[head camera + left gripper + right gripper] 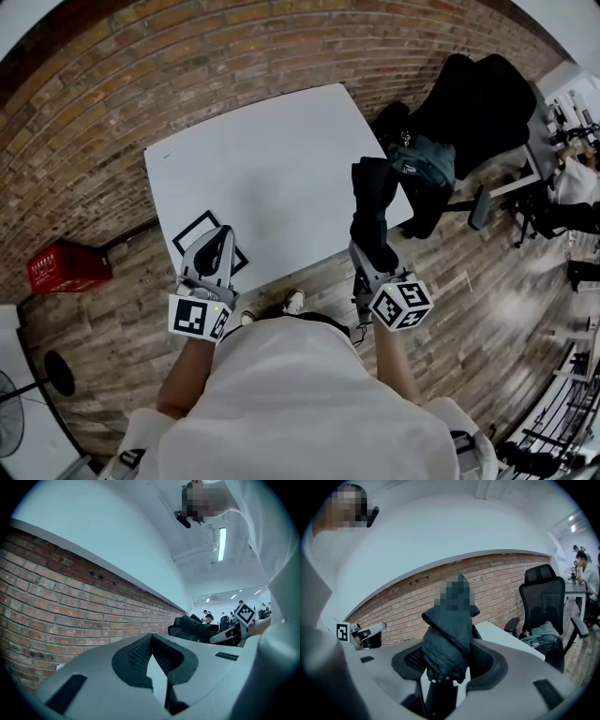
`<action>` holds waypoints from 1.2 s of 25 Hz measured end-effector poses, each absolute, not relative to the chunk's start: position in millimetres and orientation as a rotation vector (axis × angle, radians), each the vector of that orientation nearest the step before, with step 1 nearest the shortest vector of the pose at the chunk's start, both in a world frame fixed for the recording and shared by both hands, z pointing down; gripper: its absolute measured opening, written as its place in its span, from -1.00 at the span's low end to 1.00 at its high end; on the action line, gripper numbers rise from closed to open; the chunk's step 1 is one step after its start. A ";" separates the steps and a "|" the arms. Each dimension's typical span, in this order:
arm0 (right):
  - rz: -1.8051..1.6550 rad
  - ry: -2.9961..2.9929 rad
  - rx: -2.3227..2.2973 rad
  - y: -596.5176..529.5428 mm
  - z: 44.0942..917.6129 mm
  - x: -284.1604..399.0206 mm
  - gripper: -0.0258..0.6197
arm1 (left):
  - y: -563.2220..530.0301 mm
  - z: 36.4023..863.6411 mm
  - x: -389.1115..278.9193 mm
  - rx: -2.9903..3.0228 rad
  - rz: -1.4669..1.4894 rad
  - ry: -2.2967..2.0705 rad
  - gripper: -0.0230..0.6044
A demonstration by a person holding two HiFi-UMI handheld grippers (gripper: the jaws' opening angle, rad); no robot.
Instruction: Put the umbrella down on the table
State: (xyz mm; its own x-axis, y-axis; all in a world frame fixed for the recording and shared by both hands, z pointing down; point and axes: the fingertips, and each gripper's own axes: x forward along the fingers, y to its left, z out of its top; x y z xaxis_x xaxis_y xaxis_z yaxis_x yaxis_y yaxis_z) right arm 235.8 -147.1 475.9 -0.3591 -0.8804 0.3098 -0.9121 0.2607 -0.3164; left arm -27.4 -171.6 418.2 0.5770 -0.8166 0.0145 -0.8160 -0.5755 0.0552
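Observation:
A folded dark umbrella (373, 211) stands upright in my right gripper (368, 248), which is shut on its lower end by the near right corner of the white table (272, 159). In the right gripper view the umbrella's (447, 639) fabric bunches between the pads of the right gripper (447, 663), and its black handle runs down below them, with the table (506, 637) behind. My left gripper (217, 242) hovers over the table's near edge. Its fingertips meet in the left gripper view (151, 637), with nothing between them.
A black square outline (197, 230) is marked on the table beside the left gripper. A black office chair (469, 103) carrying a teal bag (422, 164) stands right of the table. A brick wall (187, 56) runs behind it, and a red crate (66, 267) sits on the wood floor at left.

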 end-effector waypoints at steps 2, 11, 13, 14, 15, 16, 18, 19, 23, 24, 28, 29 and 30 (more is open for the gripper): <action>0.683 -2.413 1.723 -153.7 488.5 237.3 -0.21 | -170.2 420.2 -27.5 2.741 -0.011 -1.416 -0.86; 0.766 -2.308 1.612 -184.7 564.5 224.5 -0.21 | -165.2 421.1 -54.4 2.681 0.020 -1.529 -0.86; 0.783 -2.287 1.592 -195.6 578.5 221.3 -0.21 | -163.2 422.2 -59.4 2.662 0.023 -1.547 -0.86; 0.787 -2.275 1.579 -201.4 584.7 220.3 -0.21 | -162.4 421.7 -60.7 2.656 0.022 -1.553 -0.86; 0.792 -2.264 1.564 -206.8 590.2 219.3 -0.21 | -161.7 420.5 -61.7 2.653 0.023 -1.560 -0.86; 0.800 -2.255 1.548 -211.1 595.0 218.1 -0.21 | -160.8 419.1 -62.6 2.654 0.027 -1.566 -0.86; 0.814 -2.241 1.522 -217.3 603.5 216.1 -0.21 | -159.2 417.2 -65.1 2.655 0.039 -1.579 -0.86; 0.817 -2.235 1.512 -220.1 607.4 215.5 -0.21 | -158.8 417.0 -66.6 2.653 0.045 -1.585 -0.86; 0.830 -2.209 1.481 -235.7 623.3 211.1 -0.21 | -156.5 419.2 -72.6 2.628 0.065 -1.605 -0.86; 0.837 -2.203 1.478 -241.0 627.4 209.6 -0.21 | -156.1 420.0 -73.4 2.624 0.071 -1.607 -0.86; 0.913 -2.181 1.495 -263.3 641.3 205.8 -0.21 | -156.2 423.5 -72.4 2.616 0.089 -1.605 -0.86; 0.941 -2.173 1.504 -268.7 644.9 205.8 -0.21 | -156.1 424.6 -71.6 2.613 0.093 -1.604 -0.86; 0.959 -2.159 1.510 -274.2 649.5 206.3 -0.21 | -156.1 425.6 -71.1 2.610 0.096 -1.604 -0.86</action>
